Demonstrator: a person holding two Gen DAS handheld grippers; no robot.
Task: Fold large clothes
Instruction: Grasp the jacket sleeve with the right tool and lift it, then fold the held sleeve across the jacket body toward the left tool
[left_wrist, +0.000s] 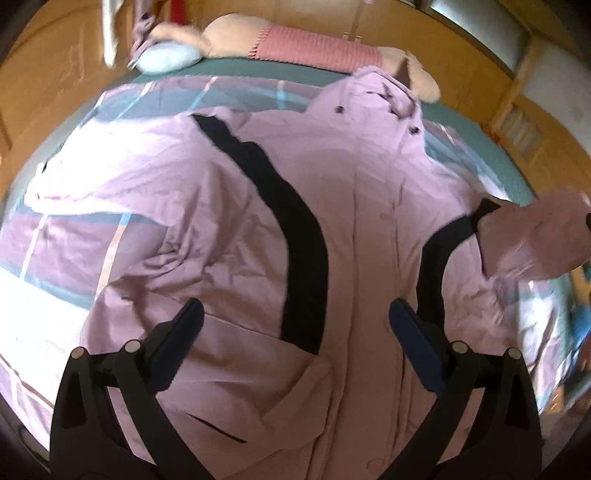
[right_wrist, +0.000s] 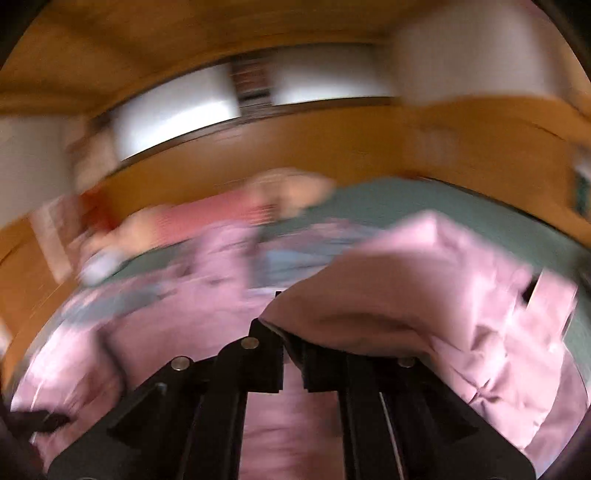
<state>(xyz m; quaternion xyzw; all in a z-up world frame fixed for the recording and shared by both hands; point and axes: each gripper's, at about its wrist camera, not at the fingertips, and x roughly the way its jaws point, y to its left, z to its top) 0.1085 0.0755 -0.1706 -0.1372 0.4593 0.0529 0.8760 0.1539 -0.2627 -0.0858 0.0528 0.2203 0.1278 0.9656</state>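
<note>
A large lilac coat (left_wrist: 354, 206) with black curved stripes lies spread front-up on the bed, collar at the far end. My left gripper (left_wrist: 295, 321) is open and empty, hovering above the coat's lower front. One sleeve (left_wrist: 535, 236) is lifted at the right edge of the left wrist view. In the blurred right wrist view, my right gripper (right_wrist: 288, 332) is shut on that lilac sleeve (right_wrist: 424, 295), which drapes over its right finger and hangs to the right. The rest of the coat (right_wrist: 184, 332) lies below it.
The bed has a plaid duvet (left_wrist: 74, 236) over a teal sheet (left_wrist: 236, 70). A plush toy in a pink knit (left_wrist: 295, 44) and a pale blue pillow (left_wrist: 166, 59) lie at the head. Wooden walls (left_wrist: 48, 74) and windows (right_wrist: 177, 110) surround the bed.
</note>
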